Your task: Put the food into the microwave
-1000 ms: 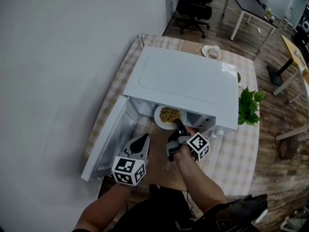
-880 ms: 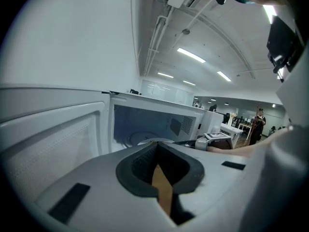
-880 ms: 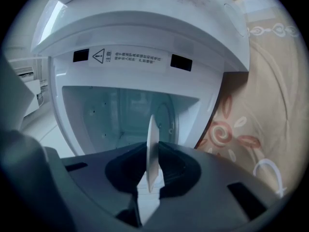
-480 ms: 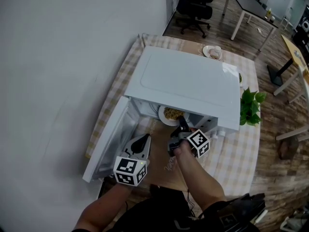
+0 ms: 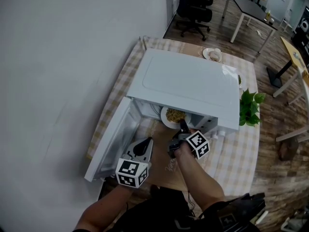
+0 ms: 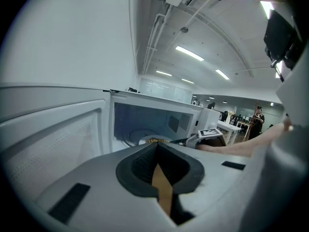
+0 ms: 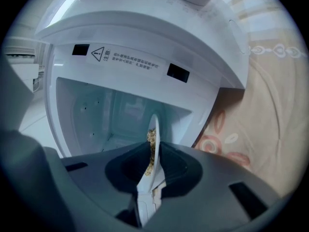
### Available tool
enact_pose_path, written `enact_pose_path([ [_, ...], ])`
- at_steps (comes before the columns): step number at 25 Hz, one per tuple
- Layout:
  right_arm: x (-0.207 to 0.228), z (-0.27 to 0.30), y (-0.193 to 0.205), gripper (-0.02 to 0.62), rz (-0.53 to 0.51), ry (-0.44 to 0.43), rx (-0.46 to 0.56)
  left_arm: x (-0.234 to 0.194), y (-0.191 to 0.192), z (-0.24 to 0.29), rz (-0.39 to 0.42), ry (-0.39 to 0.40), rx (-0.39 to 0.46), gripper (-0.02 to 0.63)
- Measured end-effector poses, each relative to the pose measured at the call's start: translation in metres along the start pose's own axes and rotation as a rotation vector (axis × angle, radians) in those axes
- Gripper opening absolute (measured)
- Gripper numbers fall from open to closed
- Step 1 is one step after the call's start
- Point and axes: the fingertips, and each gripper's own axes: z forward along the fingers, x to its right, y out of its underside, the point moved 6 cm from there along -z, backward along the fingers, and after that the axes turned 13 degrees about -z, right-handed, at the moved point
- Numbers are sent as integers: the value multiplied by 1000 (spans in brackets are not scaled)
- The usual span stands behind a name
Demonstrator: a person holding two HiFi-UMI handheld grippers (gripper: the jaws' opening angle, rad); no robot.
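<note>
A white microwave (image 5: 188, 83) stands on a checked tablecloth, its door (image 5: 113, 137) swung open to the left. My right gripper (image 5: 183, 126) is shut on the near rim of a white plate (image 5: 169, 120) of yellowish food (image 5: 175, 115). The plate sits in the mouth of the oven, partly under its top. In the right gripper view the plate (image 7: 153, 129) shows edge-on between the jaws of my right gripper (image 7: 153, 151), with the white cavity (image 7: 111, 110) behind it. My left gripper (image 5: 145, 144) hangs shut and empty by the open door, short of the opening; its view shows the food (image 6: 153, 140) inside.
A potted green plant (image 5: 249, 106) stands right of the microwave. A small plate (image 5: 212, 54) lies at the table's far end. The checked tablecloth (image 5: 231, 149) shows at the front right. The wall is on the left; office chairs and desks stand beyond the table.
The right gripper has pushed the plate a little further into the microwave, so less of it shows. The left gripper has stayed by the door.
</note>
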Motion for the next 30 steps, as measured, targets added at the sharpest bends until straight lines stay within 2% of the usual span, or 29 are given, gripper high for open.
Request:
enact_pose_path([
  [4, 3, 2, 0, 58, -17, 22, -4, 3, 2, -2, 6, 12, -3, 8],
  [7, 0, 5, 1, 64, -34, 1, -14, 3, 3, -4, 10, 11, -4, 8],
  [9, -4, 4, 1, 132, -52, -19, -22, 3, 4, -5, 10, 9, -4, 8],
  [13, -8, -5, 1, 175, -92, -44, -34, 5, 2, -7, 10, 12, 8, 8],
  [19, -6, -24, 5, 192, -193, -51, -51, 9, 4, -12, 17, 22, 18, 8],
  [21, -3, -32, 7, 185, -261, -32, -53, 13, 5, -12, 38, 31, 19, 8],
  [24, -2, -41, 9, 129, -411, -30, -65, 16, 5, -13, 47, 41, 26, 8],
  [27, -15, -43, 11, 33, -659, -76, -82, 16, 6, -13, 43, 36, 31, 8],
  [30, -28, -43, 17, 14, -917, -107, -119, 14, 6, -13, 37, 31, 33, 8],
])
